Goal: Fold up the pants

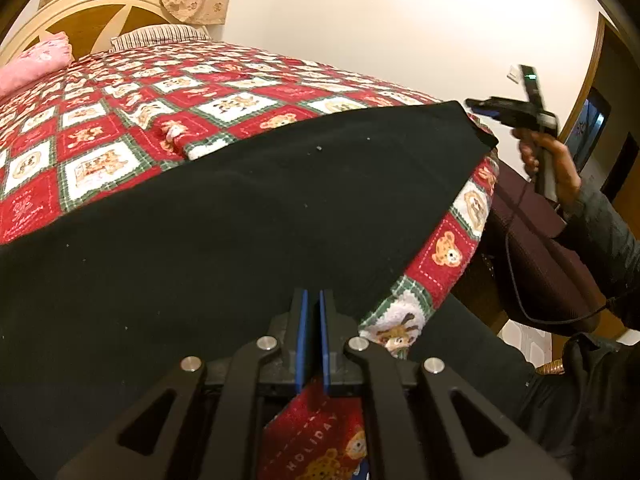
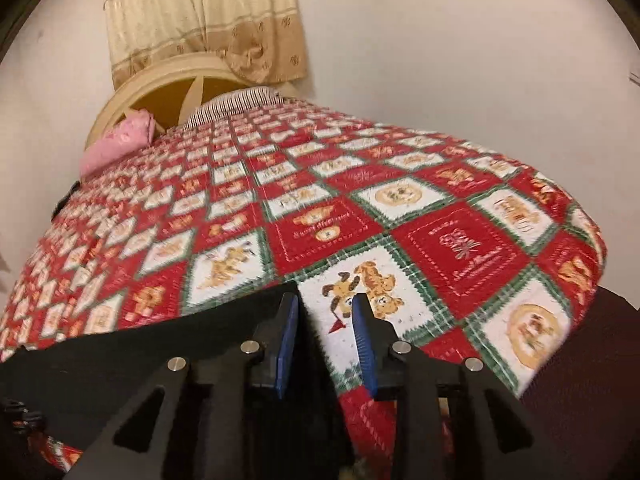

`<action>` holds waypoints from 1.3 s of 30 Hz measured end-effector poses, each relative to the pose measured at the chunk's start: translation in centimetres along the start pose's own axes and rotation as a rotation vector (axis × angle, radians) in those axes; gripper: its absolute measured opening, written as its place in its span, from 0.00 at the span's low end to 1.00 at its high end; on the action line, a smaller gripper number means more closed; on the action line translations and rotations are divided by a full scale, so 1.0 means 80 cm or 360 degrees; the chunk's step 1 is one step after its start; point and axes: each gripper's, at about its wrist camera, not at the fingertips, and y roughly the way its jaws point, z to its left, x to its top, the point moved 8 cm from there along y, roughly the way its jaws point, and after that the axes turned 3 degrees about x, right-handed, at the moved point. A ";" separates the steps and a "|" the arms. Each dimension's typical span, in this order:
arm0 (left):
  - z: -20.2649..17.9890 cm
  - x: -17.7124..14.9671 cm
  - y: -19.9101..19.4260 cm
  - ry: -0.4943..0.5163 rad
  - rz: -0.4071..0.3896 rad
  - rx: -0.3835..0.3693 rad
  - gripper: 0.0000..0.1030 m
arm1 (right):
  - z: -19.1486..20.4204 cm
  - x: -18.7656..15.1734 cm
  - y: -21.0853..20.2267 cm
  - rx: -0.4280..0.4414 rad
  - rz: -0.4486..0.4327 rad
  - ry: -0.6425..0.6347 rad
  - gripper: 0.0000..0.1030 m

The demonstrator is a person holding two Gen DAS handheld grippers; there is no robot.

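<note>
The black pants (image 1: pixel 256 208) lie spread flat across the near end of the bed, over the red patchwork quilt (image 1: pixel 120 120). My left gripper (image 1: pixel 313 312) is at their near edge; its blue pads stand almost together with a thin gap, and I cannot tell whether cloth is between them. My right gripper (image 2: pixel 326 312) is open at the pants' far right corner (image 2: pixel 200 328), with nothing between the pads. It also shows in the left wrist view (image 1: pixel 504 110), held by a hand beyond that corner.
A pink pillow (image 2: pixel 116 144) and a striped pillow (image 2: pixel 236 104) lie at the headboard (image 2: pixel 168 92). A dark cushioned seat (image 1: pixel 536 248) stands right of the bed. The wall runs behind, with a beige curtain (image 2: pixel 200 20).
</note>
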 end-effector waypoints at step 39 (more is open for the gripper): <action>0.135 -0.096 -0.123 -0.0219 -0.0249 0.0619 0.63 | 0.688 -0.175 0.111 0.1418 0.0896 -0.0725 0.31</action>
